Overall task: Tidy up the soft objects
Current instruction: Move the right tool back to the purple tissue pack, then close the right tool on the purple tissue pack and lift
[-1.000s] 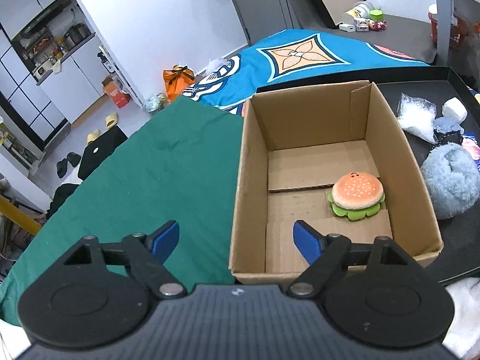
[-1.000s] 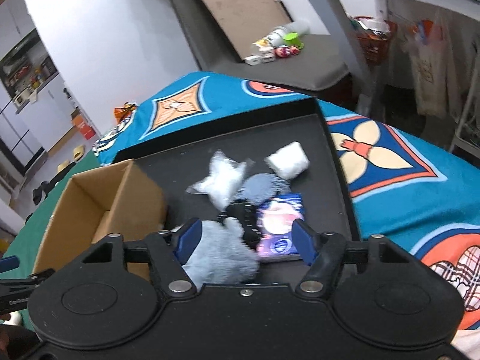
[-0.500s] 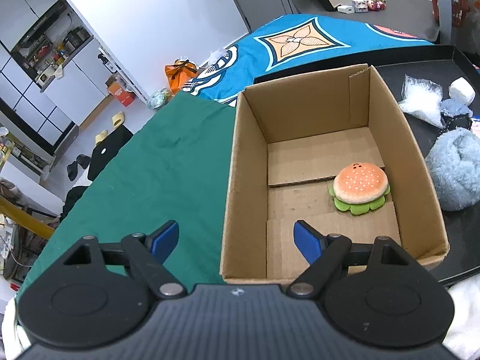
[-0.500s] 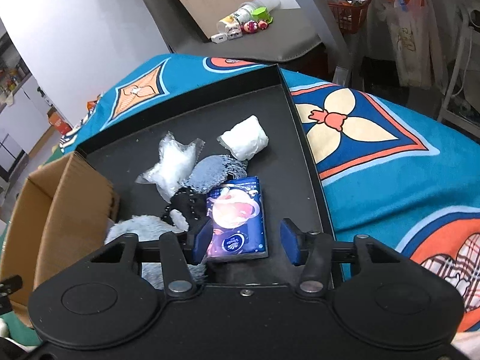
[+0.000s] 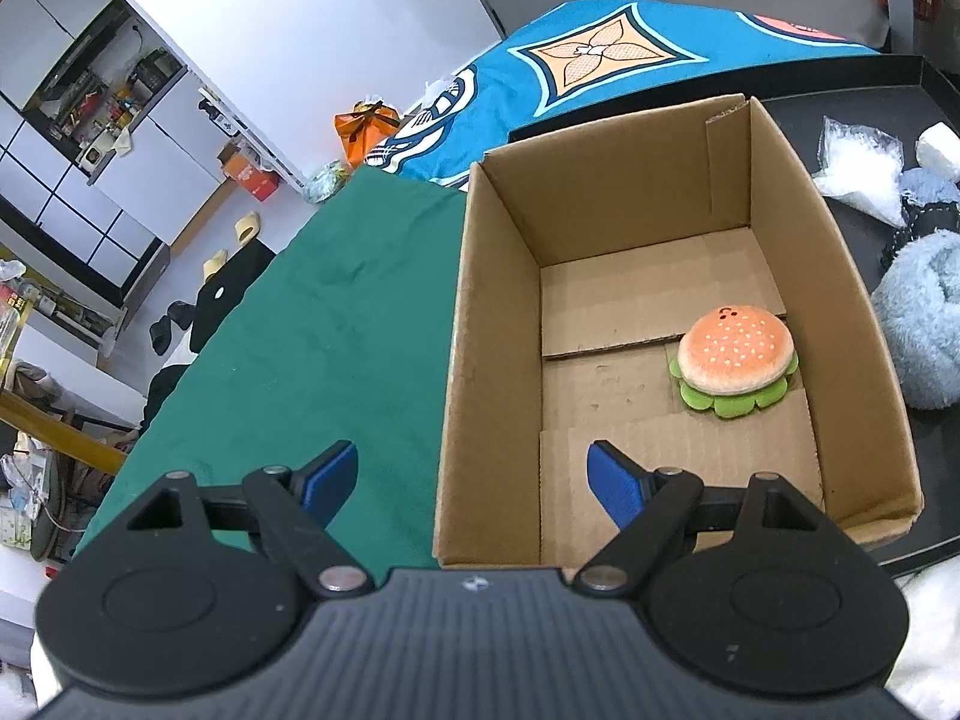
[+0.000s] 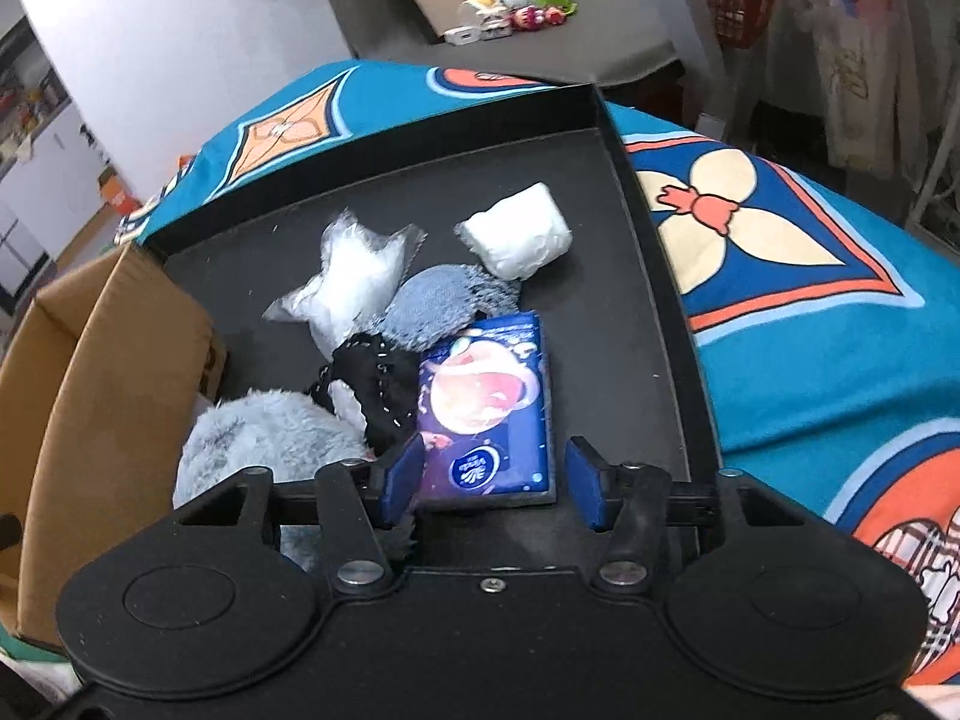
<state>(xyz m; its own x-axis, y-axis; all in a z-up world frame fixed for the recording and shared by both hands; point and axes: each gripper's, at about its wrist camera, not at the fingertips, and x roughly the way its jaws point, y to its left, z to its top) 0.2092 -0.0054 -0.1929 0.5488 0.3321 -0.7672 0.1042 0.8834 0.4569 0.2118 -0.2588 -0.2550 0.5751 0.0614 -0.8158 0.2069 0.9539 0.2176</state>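
Right wrist view: the right gripper (image 6: 489, 483) hangs low over the black tray (image 6: 636, 324), jaws apart, straddling the near end of a blue tissue pack (image 6: 489, 408) that lies flat near the tray's near edge. Whether the pads touch it cannot be told. Beside the pack sit a fluffy blue-grey plush (image 6: 264, 438), a black item (image 6: 375, 390), a grey pouch (image 6: 432, 306), a clear bag (image 6: 354, 276) and a white roll (image 6: 516, 231).

Left wrist view: the left gripper (image 5: 474, 483) hovers, jaws wide apart and holding nothing, over the near left wall of the cardboard box (image 5: 480, 324). A burger plush (image 5: 735, 360) rests on the box floor against the right wall. A green cloth (image 5: 312, 330) lies left of the box.
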